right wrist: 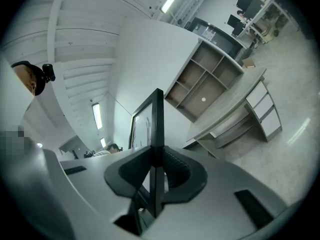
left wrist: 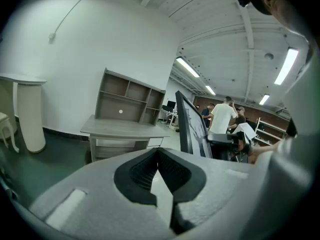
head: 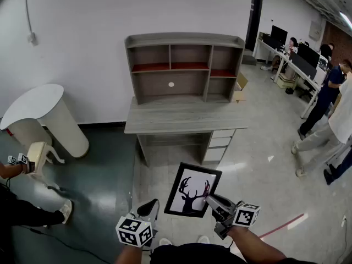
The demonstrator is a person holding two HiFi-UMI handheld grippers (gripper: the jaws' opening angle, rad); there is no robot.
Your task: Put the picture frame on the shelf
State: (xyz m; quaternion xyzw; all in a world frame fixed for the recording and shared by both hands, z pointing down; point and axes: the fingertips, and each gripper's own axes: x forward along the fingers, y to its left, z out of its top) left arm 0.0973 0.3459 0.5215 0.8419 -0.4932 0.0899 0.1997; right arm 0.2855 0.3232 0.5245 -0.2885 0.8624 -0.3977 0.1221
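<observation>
A black picture frame [head: 192,190] with a deer silhouette hangs in the air in front of me, over the floor before the desk. My right gripper [head: 213,203] is shut on its right edge; in the right gripper view the frame's edge [right wrist: 156,119] stands upright between the pads. My left gripper [head: 148,209] floats just left of the frame, shut and holding nothing, and from it the frame [left wrist: 192,129] appears edge-on. The grey shelf unit [head: 184,65] with open compartments sits on a desk [head: 181,119] against the white wall ahead. The same shelf unit [right wrist: 205,81] is visible beyond the frame.
A white rounded counter [head: 41,106] and a cream chair [head: 38,157] stand at the left, beside another person's hand [head: 11,169]. Several people [head: 330,114] and desks with monitors [head: 297,56] fill the right side. A cardboard box [head: 240,88] lies by the desk.
</observation>
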